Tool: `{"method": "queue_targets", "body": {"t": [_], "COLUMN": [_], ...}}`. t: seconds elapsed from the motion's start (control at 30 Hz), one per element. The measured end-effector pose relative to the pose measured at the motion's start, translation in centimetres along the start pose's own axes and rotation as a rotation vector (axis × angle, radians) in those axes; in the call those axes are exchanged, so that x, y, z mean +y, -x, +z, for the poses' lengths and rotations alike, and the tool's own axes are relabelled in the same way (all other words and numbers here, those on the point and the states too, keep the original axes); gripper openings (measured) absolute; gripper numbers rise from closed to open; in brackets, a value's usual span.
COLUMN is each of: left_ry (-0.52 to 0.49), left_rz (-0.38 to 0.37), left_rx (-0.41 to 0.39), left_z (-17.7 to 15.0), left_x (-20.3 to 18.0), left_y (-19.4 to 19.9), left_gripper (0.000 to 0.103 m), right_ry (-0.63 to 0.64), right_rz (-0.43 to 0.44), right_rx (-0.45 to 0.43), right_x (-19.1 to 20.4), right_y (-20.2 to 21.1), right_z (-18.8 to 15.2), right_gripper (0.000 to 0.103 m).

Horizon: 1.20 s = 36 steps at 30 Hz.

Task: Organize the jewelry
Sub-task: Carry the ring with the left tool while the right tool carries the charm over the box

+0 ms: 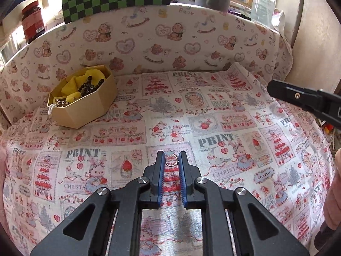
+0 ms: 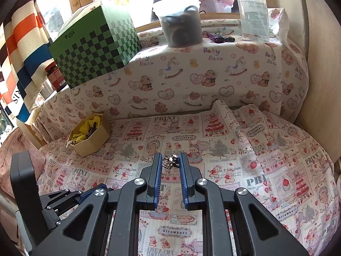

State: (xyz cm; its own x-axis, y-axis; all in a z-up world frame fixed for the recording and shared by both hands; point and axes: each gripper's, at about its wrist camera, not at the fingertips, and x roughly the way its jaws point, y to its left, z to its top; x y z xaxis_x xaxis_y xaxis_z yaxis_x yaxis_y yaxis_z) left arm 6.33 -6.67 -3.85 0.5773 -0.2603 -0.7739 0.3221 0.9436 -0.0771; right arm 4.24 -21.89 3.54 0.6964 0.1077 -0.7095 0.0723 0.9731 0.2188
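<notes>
A small silver ring (image 1: 171,161) stands between the fingertips of my left gripper (image 1: 171,157), which is shut on it just above the printed cloth (image 1: 223,128). My right gripper (image 2: 171,158) is shut on a small silver charm with a round knob (image 2: 172,161), held over the cloth (image 2: 234,149). A tan octagonal box (image 1: 85,108) with yellow fabric and dark beads inside sits at the back left, also seen as the box (image 2: 90,137) in the right wrist view. The right gripper's finger (image 1: 298,98) shows at the right edge of the left view.
A bear-print ledge (image 2: 191,74) rises behind the cloth. On it stand a green checkered box (image 2: 96,47), a plastic tub (image 2: 181,23) and a clear bottle (image 2: 253,10). A red jar (image 1: 34,21) is far left. A wall (image 2: 319,74) closes the right side.
</notes>
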Motion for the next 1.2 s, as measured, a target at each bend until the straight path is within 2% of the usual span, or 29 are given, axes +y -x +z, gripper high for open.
{"method": "queue_targets", "body": {"t": [0.27,0.33,0.47,0.6,0.73,0.83,0.9,1.07,1.13,1.2], "left_ry": [0.061,0.058,0.060,0.106,0.114,0.094,0.110,0.163,0.166,0.228], "left_rz": [-0.004,0.021,0.083,0.079,0.087,0.133,0.135,0.101,0.097,0.058], "left_rx": [-0.136,-0.175,-0.270,-0.341,-0.388,-0.458,-0.491,-0.558,-0.570,-0.553], "left_z": [0.5,0.6,1.4,1.6,1.9,1.9,1.9,2.1,2.4,2.6], "left_x": [2.2,2.5,3.6,5.7,6.8,7.6,8.7,11.8,12.9,14.9], "left_y": [3.4,4.2,5.7,7.3,8.4,9.7,10.2,10.7,10.2,9.1], "left_gripper": [0.012,0.012,0.012,0.012,0.012,0.012,0.012,0.012,0.012,0.012], "right_ry": [0.005,0.018,0.097,0.110,0.146,0.157,0.156,0.194,0.176,0.133], "right_rz": [-0.006,-0.027,-0.094,-0.034,-0.032,0.050,0.098,0.110,0.184,0.310], "right_rx": [-0.017,-0.064,-0.212,-0.233,-0.284,-0.241,-0.207,-0.214,-0.164,-0.069], "right_x": [0.0,0.2,1.4,1.7,2.3,2.4,2.4,3.4,3.5,3.3], "right_y": [0.0,0.5,2.3,2.8,3.3,3.1,2.7,2.2,1.9,1.1], "right_z": [0.0,0.0,-0.1,-0.1,-0.3,-0.2,-0.3,-0.9,-0.9,-0.9], "right_gripper": [0.017,0.017,0.017,0.017,0.017,0.017,0.017,0.017,0.017,0.017]}}
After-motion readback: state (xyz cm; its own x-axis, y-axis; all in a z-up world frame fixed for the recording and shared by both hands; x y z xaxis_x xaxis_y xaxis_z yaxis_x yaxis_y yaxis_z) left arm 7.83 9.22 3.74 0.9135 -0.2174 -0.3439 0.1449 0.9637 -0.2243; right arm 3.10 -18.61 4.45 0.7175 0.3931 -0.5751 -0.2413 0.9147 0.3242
